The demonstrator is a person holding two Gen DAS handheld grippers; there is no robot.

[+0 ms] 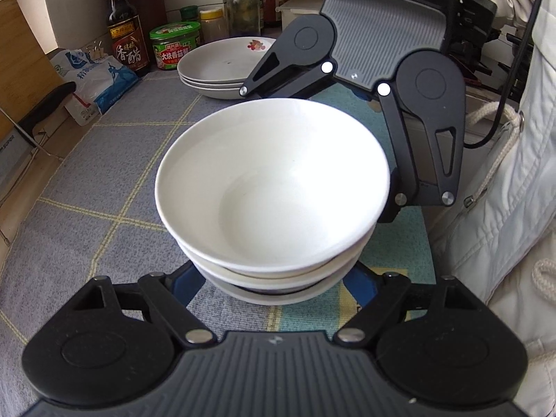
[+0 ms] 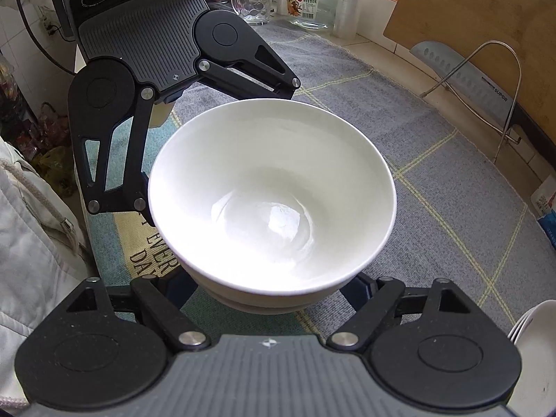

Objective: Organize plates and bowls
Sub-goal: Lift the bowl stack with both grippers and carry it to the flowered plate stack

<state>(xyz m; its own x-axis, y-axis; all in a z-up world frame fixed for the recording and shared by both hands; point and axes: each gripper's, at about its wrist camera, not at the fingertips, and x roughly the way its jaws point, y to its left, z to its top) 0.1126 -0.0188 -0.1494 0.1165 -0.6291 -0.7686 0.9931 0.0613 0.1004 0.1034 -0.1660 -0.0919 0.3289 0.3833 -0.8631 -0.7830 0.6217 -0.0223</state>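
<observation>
A stack of three white bowls stands on the grey checked cloth; it also fills the right wrist view. My left gripper is spread wide around the base of the stack, its fingertips hidden under the bowls. My right gripper does the same from the opposite side, and its body shows behind the stack. A stack of three white plates, the top one with a red flower print, stands farther back.
Vinegar bottle, green jar and other bottles line the back. A salt bag lies at the left. A glass mug, glass jar, cutting board and cleaver stand beyond. Plate rims sit at lower right.
</observation>
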